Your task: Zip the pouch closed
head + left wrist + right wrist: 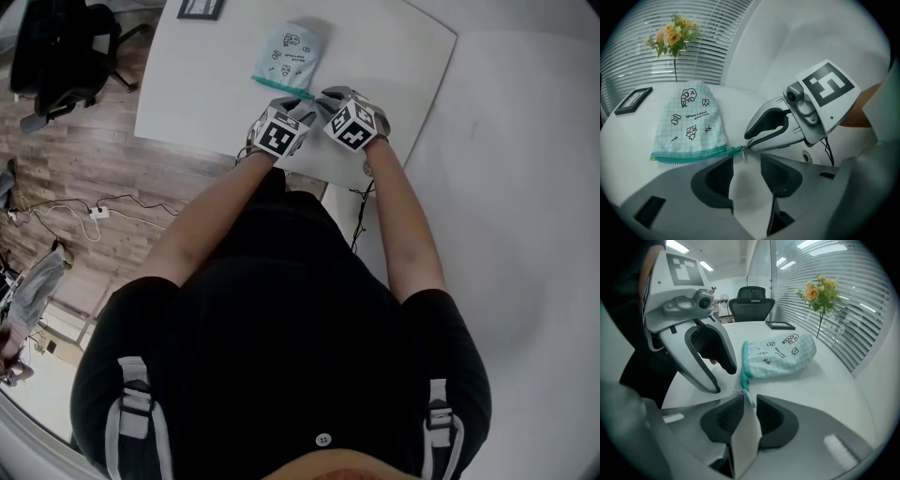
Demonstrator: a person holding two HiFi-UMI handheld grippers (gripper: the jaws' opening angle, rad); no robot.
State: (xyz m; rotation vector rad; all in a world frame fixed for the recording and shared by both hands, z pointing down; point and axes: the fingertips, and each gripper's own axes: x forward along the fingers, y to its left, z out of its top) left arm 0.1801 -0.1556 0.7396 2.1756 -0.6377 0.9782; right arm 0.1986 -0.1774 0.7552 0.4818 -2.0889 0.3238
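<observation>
A pale teal checked pouch (291,54) with cartoon prints lies flat on the white table (202,89), its teal zipper (279,85) along the near edge. Both grippers meet at the zipper's right end. In the left gripper view the zipper (689,153) runs left from a small pull tab (742,153), which lies just beyond my left gripper (745,163); its jaws stand apart with nothing pressed. The zipper's tail end (746,389) reaches between the tips of my right gripper (749,401), with a narrow gap still showing. The pouch (780,357) lies beyond.
A dark picture frame (201,8) lies at the table's far edge. Yellow flowers (672,35) stand by the window blinds. An office chair (66,47) and cables (94,211) are on the wood floor to the left. The table's near edge is at my body.
</observation>
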